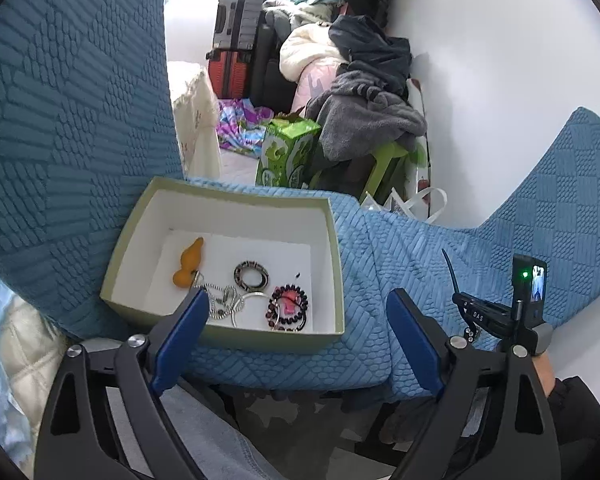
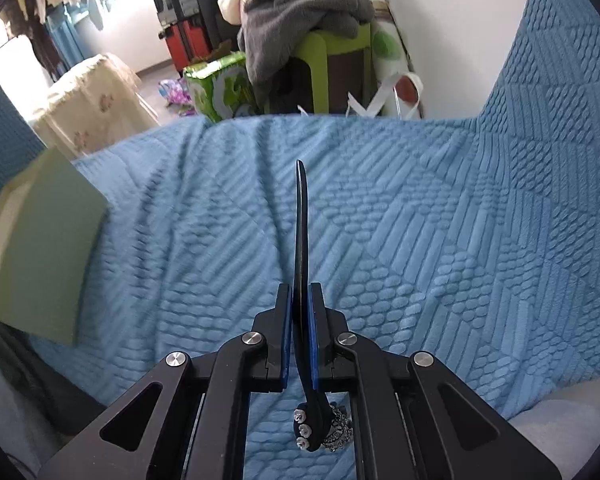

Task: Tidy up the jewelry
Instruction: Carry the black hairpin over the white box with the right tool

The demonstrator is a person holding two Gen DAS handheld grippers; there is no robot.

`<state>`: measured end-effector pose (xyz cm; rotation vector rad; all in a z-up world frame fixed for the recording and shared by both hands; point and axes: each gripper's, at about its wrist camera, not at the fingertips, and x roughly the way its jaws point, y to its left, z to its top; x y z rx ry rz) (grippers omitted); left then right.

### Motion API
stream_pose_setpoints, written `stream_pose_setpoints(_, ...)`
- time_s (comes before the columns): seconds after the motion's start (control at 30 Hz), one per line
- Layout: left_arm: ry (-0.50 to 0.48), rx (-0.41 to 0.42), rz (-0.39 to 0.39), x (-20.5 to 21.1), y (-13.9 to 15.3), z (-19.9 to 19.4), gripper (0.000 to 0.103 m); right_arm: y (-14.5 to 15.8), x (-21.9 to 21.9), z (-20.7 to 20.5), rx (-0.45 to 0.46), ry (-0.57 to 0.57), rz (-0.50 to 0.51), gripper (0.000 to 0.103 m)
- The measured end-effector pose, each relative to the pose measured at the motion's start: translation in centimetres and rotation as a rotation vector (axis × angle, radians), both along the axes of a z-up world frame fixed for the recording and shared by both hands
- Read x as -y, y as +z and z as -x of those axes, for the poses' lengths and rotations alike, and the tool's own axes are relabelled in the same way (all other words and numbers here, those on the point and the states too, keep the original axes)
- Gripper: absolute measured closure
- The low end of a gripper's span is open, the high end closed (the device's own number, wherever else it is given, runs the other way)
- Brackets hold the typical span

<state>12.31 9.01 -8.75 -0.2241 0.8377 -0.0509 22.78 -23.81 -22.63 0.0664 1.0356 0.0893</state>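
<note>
Your right tongs (image 2: 300, 312) are clamped on one dark hairpin (image 2: 301, 240), its tip pointing ahead over the blue cover (image 2: 440, 220), its jewelled end behind the pads. Your left tongs (image 1: 296, 320) stand wide and empty at the box's (image 1: 236, 340) near edge. Inside lie one orange gourd (image 1: 188, 262), one dark ring (image 1: 251, 276), one beaded bracelet (image 1: 288, 306) and a silver chain (image 1: 224, 300).

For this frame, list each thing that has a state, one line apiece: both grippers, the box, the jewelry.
left gripper: open, holding nothing, just been opening, above the box's near edge
right gripper: shut on the black hair stick, point forward, jewelled end behind the pads
green box: lidless, upright on the blue cover
orange gourd charm: lying in box
patterned ring: flat in box
bead bracelet: in box
</note>
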Motion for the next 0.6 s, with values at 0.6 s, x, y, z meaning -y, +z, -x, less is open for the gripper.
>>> stream_pose_setpoints(0.6, 0.049, 0.117, -0.008, -2.9, 4.8, 1.0, 0.008, 14.4, -9.4, -1.9, 0.227, 0.171, -0.088, 0.099)
